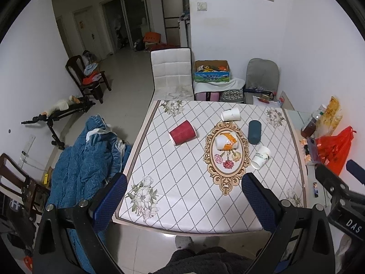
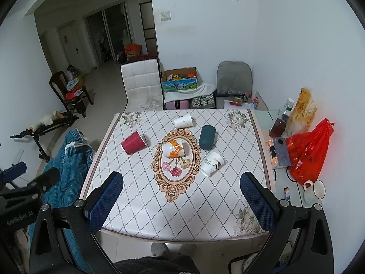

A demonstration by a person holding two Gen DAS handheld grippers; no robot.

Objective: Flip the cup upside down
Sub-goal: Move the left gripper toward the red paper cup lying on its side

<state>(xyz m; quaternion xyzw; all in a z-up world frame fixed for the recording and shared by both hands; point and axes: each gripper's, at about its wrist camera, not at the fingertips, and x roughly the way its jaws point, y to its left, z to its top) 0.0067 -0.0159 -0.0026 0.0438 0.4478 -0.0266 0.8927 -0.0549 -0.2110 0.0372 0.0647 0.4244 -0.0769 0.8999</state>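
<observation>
From where I sit, five cups lie on the surface (image 2: 141,207): one cup (image 2: 133,145) left, another cup (image 2: 174,149) middle, a third cup (image 2: 211,164) right, two cups (image 2: 183,121) (image 2: 207,137) behind.

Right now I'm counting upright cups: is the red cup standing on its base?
No, the red cup lies on its side on the table, mouth facing the near edge.

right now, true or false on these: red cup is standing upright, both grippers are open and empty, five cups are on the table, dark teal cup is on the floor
1. The red cup stands upright. False: it lies on its side.
2. The left gripper and right gripper are open and empty. True.
3. Five cups are on the table. True: red, dark teal cup, orange-patterned cup, and two white cups.
4. The dark teal cup is on the floor. False: it is on the table.
</observation>
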